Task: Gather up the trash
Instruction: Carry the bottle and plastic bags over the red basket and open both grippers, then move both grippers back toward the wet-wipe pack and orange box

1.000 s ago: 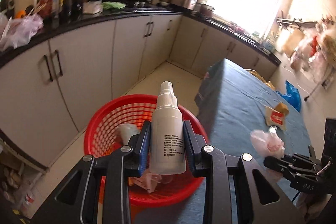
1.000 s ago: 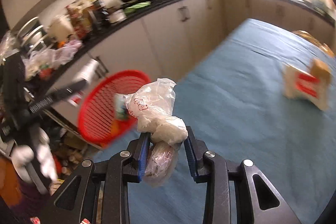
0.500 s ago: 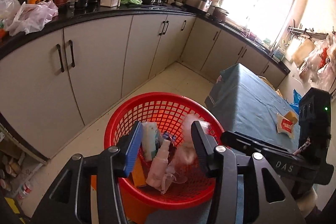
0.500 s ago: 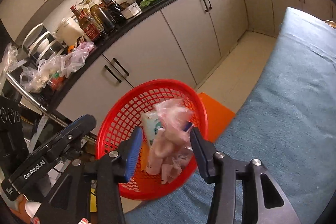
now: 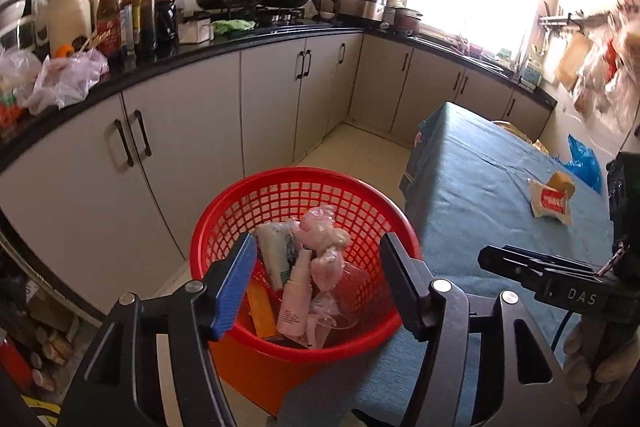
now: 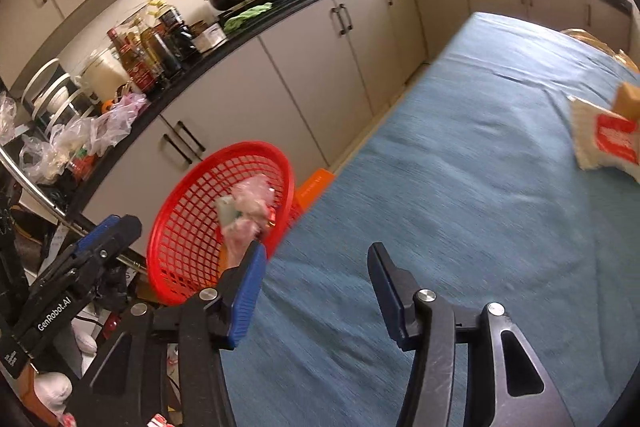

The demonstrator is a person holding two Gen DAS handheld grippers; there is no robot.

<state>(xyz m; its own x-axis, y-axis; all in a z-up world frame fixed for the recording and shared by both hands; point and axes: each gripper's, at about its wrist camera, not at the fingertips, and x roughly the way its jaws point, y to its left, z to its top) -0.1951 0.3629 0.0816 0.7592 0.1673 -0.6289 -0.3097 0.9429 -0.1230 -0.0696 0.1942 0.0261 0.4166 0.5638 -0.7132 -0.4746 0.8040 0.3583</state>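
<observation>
Both drops are done: the left gripper (image 5: 318, 281) and right gripper (image 6: 316, 291) have just been opening and now gape empty, spray bottle (image 5: 295, 301) and pink plastic bag (image 5: 326, 247) lying in the red basket (image 5: 372, 203) below the left one, leaving the snack wrapper (image 6: 604, 139) on the table ahead-right.

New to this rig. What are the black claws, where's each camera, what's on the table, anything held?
There is no robot here: a person holds a hand-held two-finger gripper in each hand, and each gripper carries a fisheye camera looking forward along its fingers. One picture is from the left gripper, which is over a red basket beside the table. The other is from the right gripper, over the blue tablecloth. Both have just been opening and hold nothing. The basket already holds a white spray bottle, a crumpled pink plastic bag and other trash. Still lying on the cloth is a snack wrapper with a red label. Each gripper also shows at the edge of the other's picture.
</observation>
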